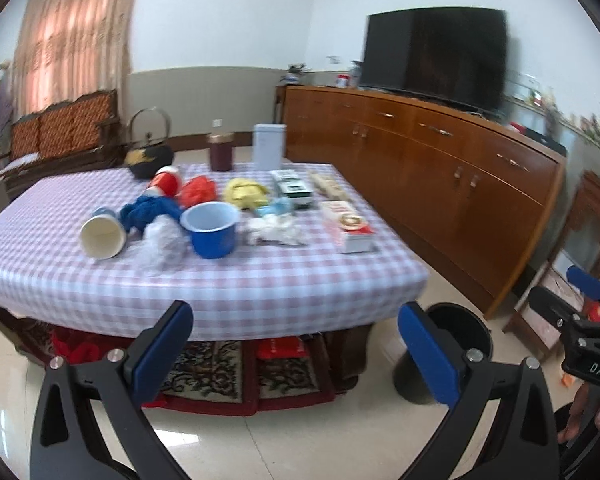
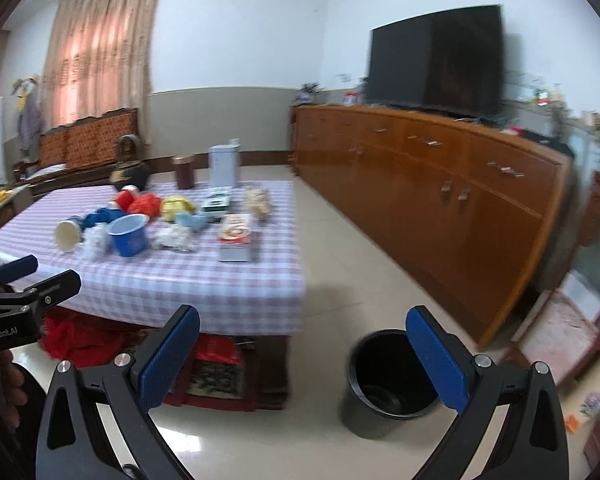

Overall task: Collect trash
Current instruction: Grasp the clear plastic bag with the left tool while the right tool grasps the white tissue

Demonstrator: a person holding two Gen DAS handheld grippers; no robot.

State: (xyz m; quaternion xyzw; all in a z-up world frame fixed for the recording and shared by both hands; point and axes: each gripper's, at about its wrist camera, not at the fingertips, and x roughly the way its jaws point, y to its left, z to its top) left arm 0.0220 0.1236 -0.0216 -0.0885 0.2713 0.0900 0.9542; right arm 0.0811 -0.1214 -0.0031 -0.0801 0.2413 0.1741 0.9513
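From my left wrist view, my left claw [image 1: 294, 334] is spread wide with nothing between its blue pads, well short of the desk [image 1: 220, 280]. The trash lies in a cluster on the checked cloth: a tipped paper cup [image 1: 102, 236], a blue wad [image 1: 148, 210], crumpled clear plastic [image 1: 162, 244], white tissue [image 1: 274, 230], and red [image 1: 196, 192] and yellow [image 1: 246, 194] crumples. A blue pot [image 1: 212, 232] stands upright in the middle of it, touching or nearly touching the plastic. I judge that the main hazard: reaching for the plastic or the wad could catch the pot and knock it over. The cup on its side may also roll toward the desk edge if I nudge it rather than pinch its rim. The black bin [image 1: 460, 344] sits on the floor by the desk corner, partly hidden behind my right finger.

From my right wrist view, my right claw [image 2: 302, 350] is also wide apart and empty, above the floor. The bin [image 2: 380, 380] is just below and beside it, mouth up, so a careless swing could tip it. Light crumples may slip from a shallow grip and miss the opening. The flat box [image 2: 236, 240] and the tin [image 2: 222, 168] look like keepers; grabbing those by mistake is another risk. The frames are blurred, so fine edges are hard to judge.
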